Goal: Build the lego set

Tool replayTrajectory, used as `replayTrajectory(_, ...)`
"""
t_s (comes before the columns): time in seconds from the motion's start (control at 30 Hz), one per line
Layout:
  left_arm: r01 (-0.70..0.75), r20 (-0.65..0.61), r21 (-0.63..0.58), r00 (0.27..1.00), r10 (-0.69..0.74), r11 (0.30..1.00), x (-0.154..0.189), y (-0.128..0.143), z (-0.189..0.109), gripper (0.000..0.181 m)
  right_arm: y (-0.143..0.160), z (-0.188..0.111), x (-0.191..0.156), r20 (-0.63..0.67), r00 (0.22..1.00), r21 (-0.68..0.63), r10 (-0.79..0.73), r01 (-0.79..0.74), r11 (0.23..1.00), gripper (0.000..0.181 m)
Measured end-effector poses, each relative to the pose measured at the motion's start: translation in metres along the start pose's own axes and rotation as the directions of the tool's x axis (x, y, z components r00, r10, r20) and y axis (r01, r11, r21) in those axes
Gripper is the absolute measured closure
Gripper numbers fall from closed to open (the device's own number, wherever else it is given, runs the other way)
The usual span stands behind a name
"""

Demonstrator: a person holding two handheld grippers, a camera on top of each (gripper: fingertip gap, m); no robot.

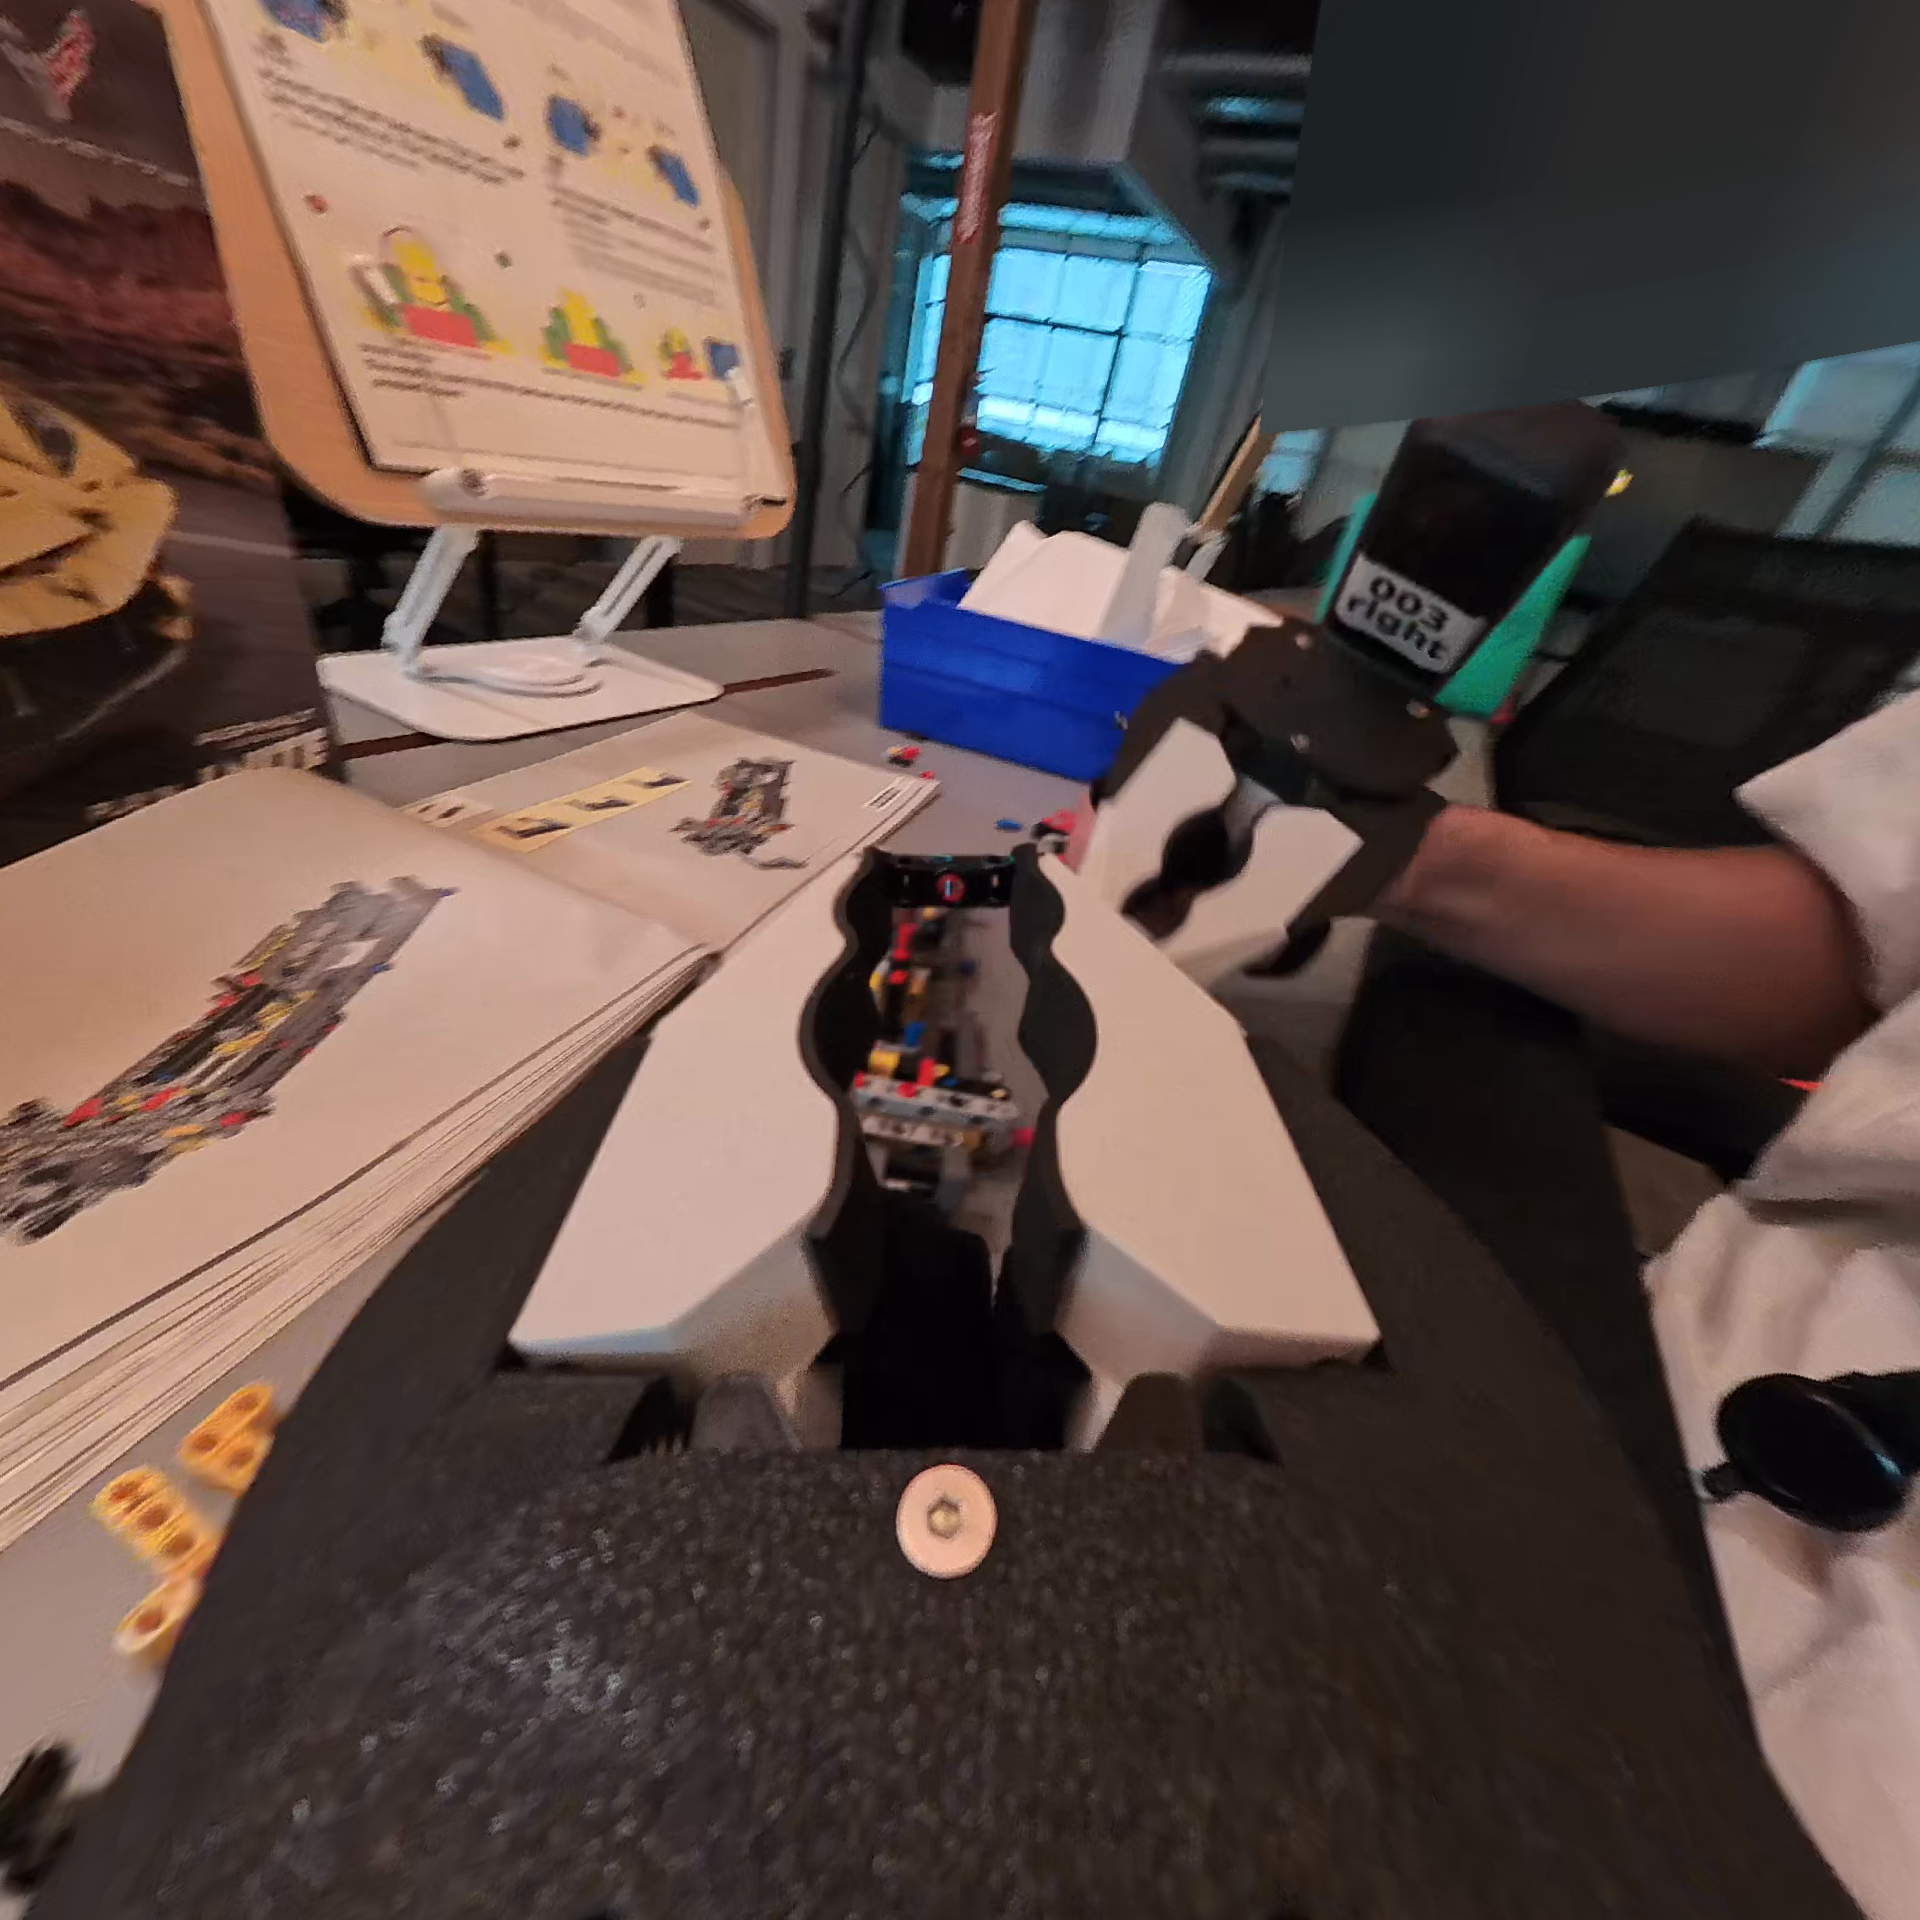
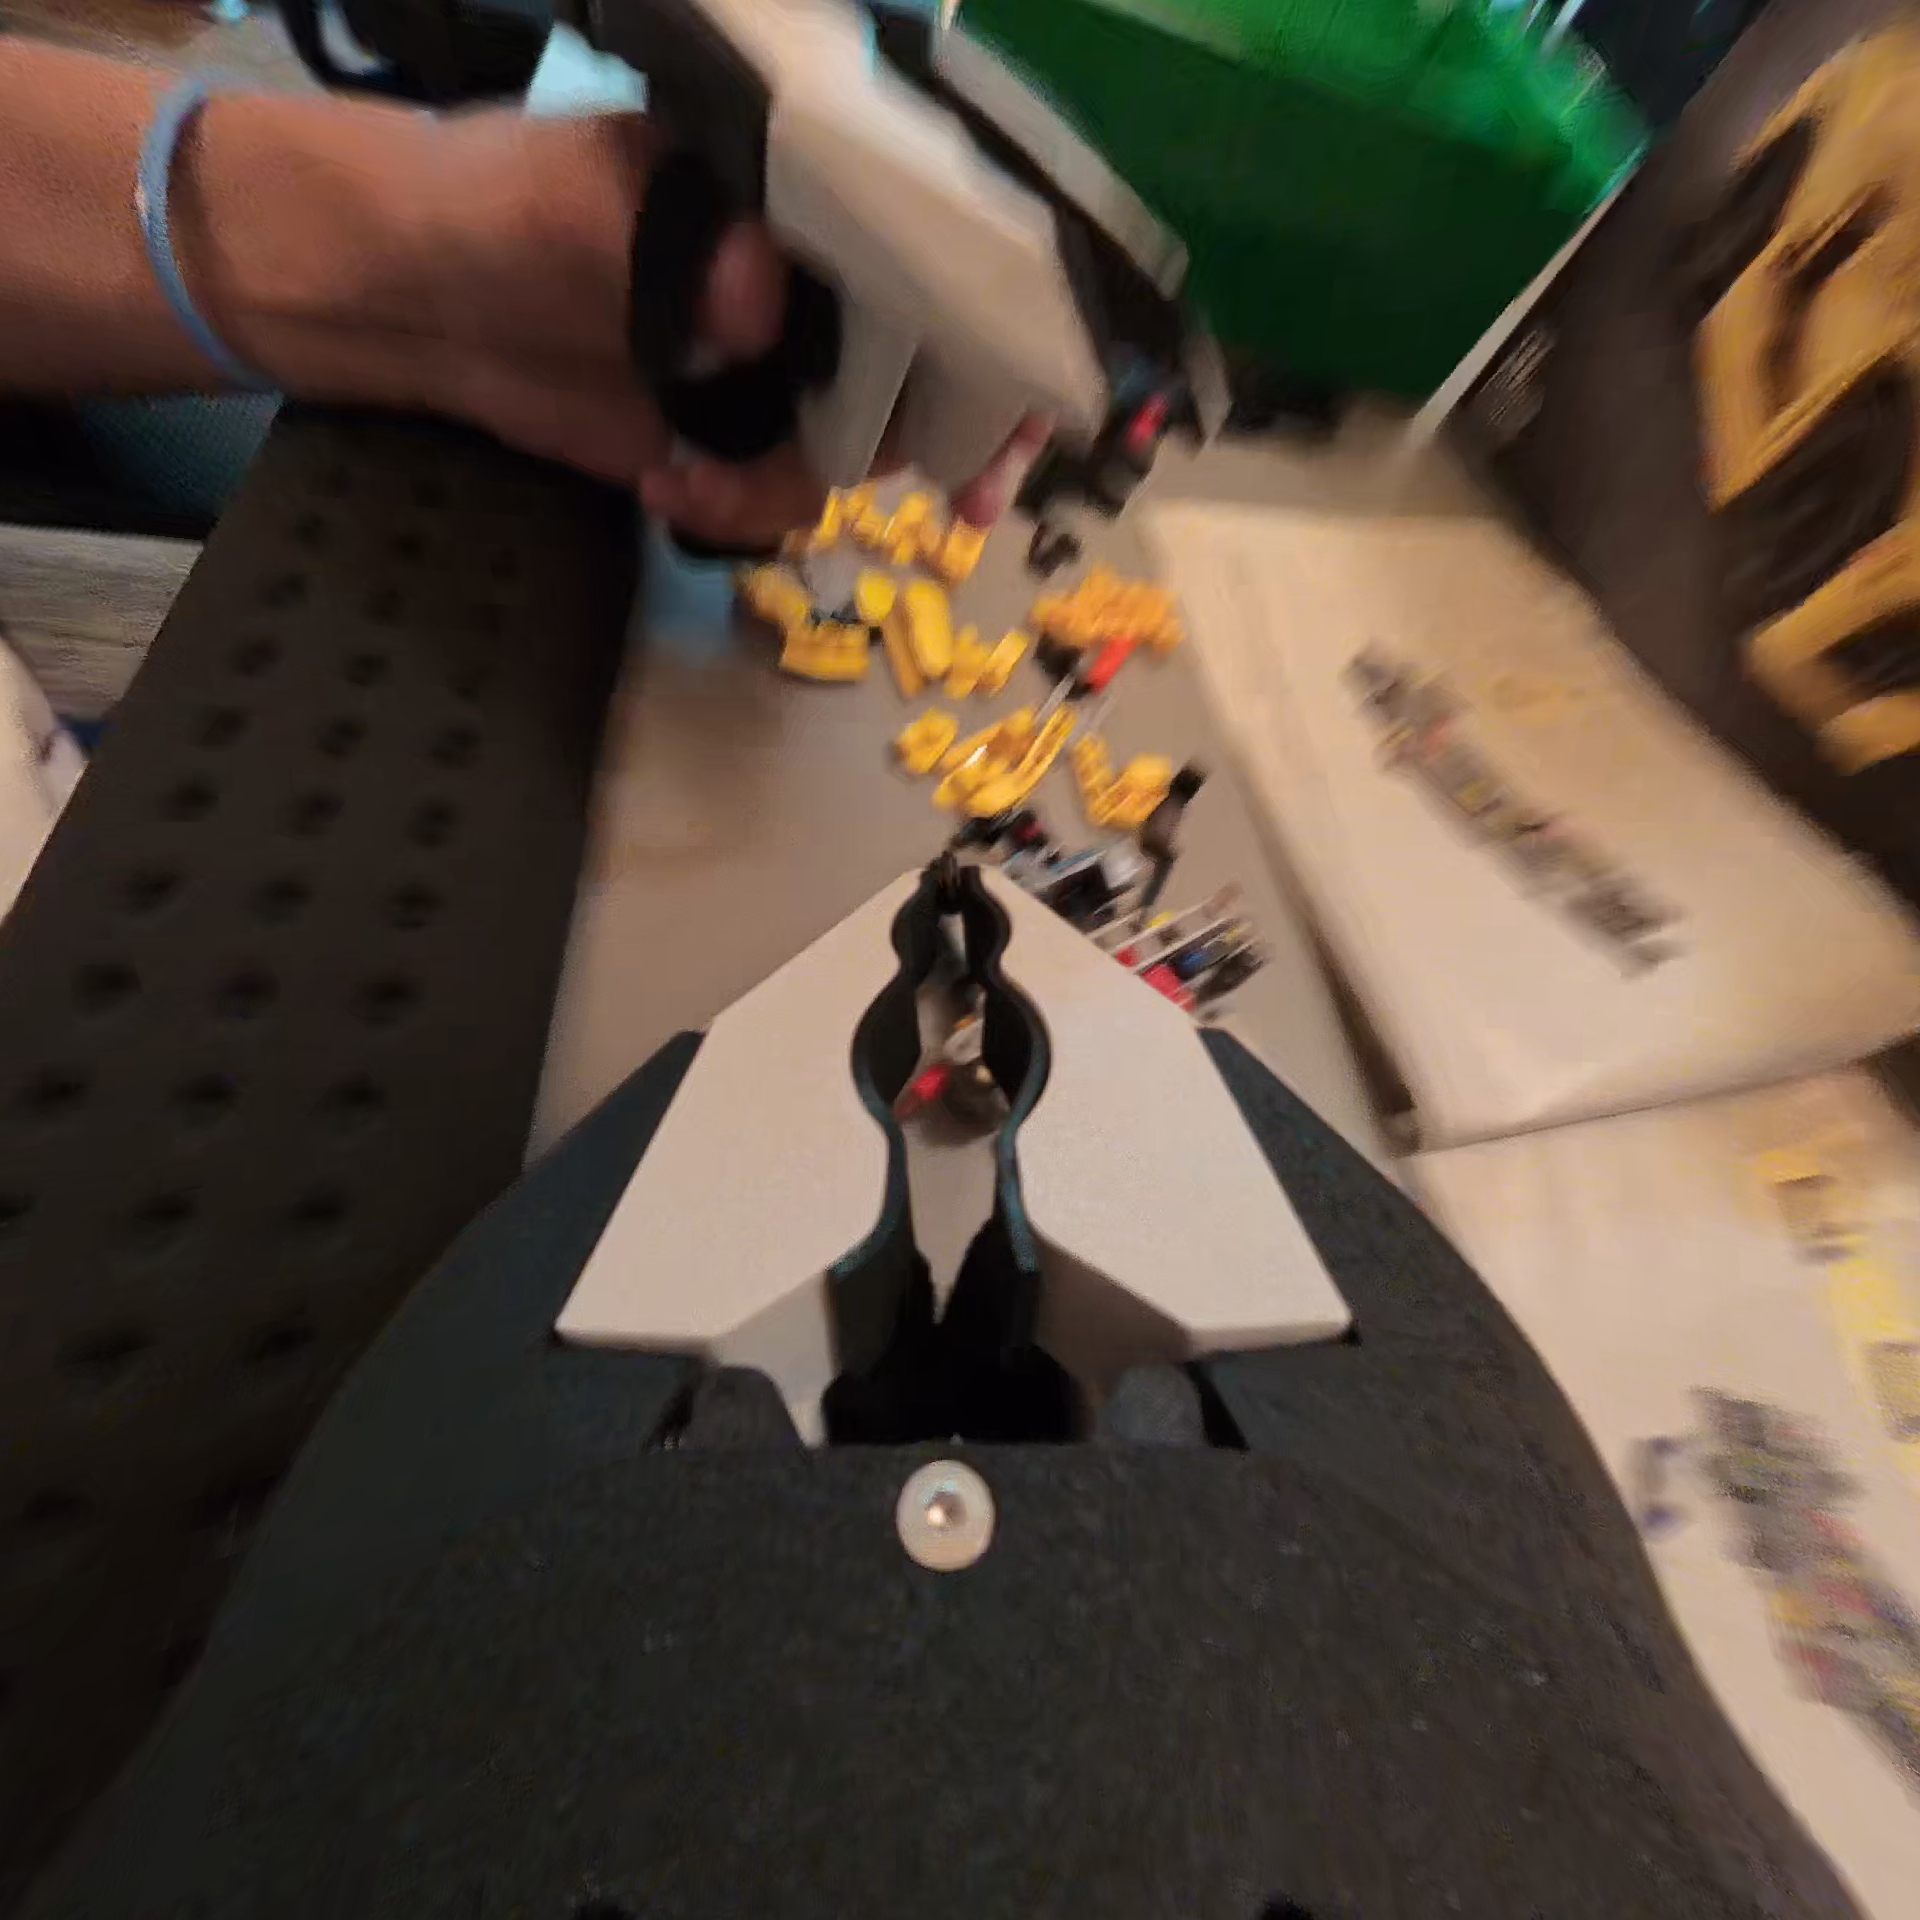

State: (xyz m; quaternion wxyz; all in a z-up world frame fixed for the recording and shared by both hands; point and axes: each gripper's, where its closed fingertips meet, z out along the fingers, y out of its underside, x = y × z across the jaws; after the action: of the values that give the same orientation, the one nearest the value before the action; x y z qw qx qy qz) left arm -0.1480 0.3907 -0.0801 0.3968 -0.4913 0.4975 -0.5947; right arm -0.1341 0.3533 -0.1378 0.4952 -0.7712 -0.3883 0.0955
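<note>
While the left tool [image 1: 948, 883] pinches a black beam of the partly built chassis [image 1: 930, 1049] at its tips, the right tool [image 2: 951, 883] is nearly closed on a tiny dark piece; light, rigid, snap-fit assembly, best gripped by its frame beams; loose yellow pieces [image 2: 966, 675] lie on the bench [image 2: 727, 831].

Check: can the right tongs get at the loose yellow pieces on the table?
Probably yes. The yellow pieces lie on open table just ahead of the right tongs, nothing between. But the tips look shut, maybe on a small dark part, and would have to open first.
</note>
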Motion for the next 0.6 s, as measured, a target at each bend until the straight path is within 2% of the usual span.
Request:
replayTrajectory(0.1, -0.027, -0.097, 0.036, 0.995, 0.031, 0.999, 0.02, -0.005, 0.001, 0.16, -0.037, -0.02, 0.012, -0.125, 0.981, 0.065, -0.15, 0.159, 0.985, 0.179)
replayTrajectory(0.23, -0.065, -0.159, 0.026, 0.985, 0.068, 0.998, 0.034, -0.002, 0.006, 0.16, -0.062, -0.03, 0.015, -0.253, 0.931, 0.076, -0.264, 0.291, 0.954, 0.179)
replayTrajectory(0.33, -0.064, -0.179, 0.026, 0.981, 0.068, 0.998, 0.039, -0.002, 0.009, 0.16, -0.054, -0.025, 0.017, -0.284, 0.893, -0.002, -0.348, 0.363, 0.932, 0.178)
replayTrajectory(0.6, -0.063, -0.208, -0.048, 0.977, 0.052, 0.997, 0.043, 0.012, 0.016, 0.16, -0.057, -0.026, 0.007, -0.28, 0.898, 0.064, -0.34, 0.37, 0.927, 0.179)
